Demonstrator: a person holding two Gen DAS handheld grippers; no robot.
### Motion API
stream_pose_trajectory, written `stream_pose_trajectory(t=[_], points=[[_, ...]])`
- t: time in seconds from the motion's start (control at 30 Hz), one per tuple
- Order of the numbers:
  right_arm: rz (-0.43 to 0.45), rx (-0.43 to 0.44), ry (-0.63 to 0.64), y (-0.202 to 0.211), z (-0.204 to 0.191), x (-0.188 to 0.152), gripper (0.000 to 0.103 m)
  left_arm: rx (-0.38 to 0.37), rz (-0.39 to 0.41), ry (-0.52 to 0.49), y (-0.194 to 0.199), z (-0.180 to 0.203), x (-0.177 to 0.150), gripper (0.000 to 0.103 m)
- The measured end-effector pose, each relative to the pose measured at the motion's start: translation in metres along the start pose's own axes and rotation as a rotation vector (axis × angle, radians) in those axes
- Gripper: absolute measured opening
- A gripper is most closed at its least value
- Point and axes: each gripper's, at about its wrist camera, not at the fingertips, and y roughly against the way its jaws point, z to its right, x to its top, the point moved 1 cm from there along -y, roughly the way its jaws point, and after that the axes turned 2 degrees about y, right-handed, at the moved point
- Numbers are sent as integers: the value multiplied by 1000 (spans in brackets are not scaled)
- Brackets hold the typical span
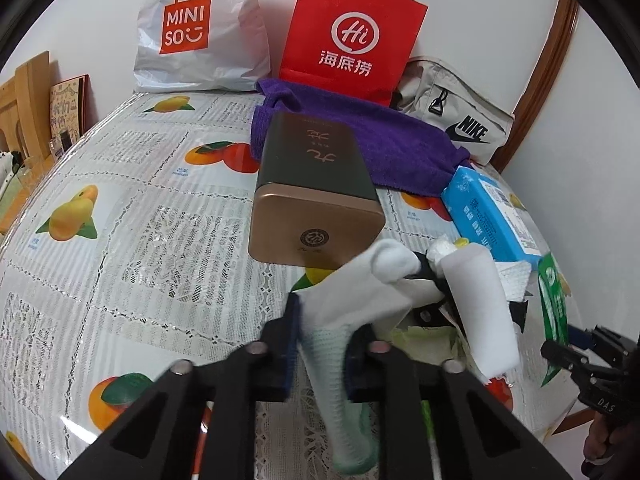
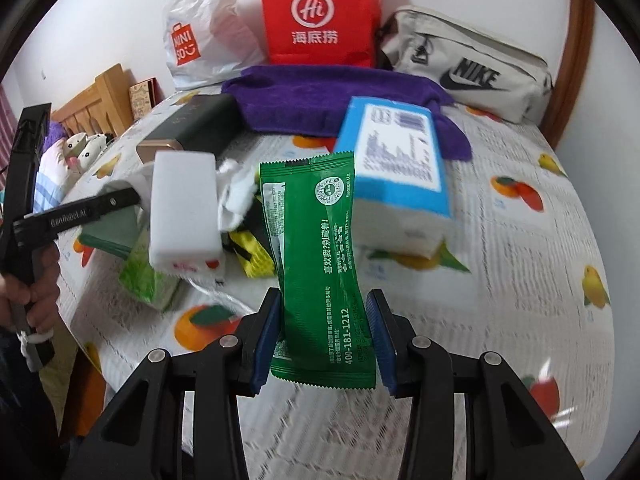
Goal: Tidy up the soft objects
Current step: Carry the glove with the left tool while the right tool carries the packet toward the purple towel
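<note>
Two soft things are in hand, and most of the sorting looks undone. The left hand-held gripper (image 1: 322, 344) is closed on a limp white sock with a pale green cuff (image 1: 340, 360), which passes between its pads and droops below them above the worktop (image 1: 120, 240). The right hand-held gripper (image 2: 325, 338) pinches a flat green foil sachet (image 2: 320, 276) at its lower half, the packet standing up ahead of the fingers. A loose heap sits between the two: a white foam block (image 2: 185, 208), crumpled white cloth (image 2: 236, 192), a yellow-and-black strap (image 2: 252, 252) and a pale green tissue pack (image 2: 148, 280). Behind lie a purple towel (image 1: 360, 136) and a blue tissue pack (image 2: 394, 152), both unsorted as far as I can judge.
</note>
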Motion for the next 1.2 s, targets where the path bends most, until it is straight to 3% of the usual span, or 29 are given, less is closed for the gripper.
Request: stream_pose_trajectory(t=[0.53, 1.2], points=[[-65, -21, -113, -15, 33, -44, 43, 28, 91, 0, 48, 7, 6, 11], [112, 74, -94, 44, 27, 5, 38, 14, 163, -12, 81, 19, 51, 11]])
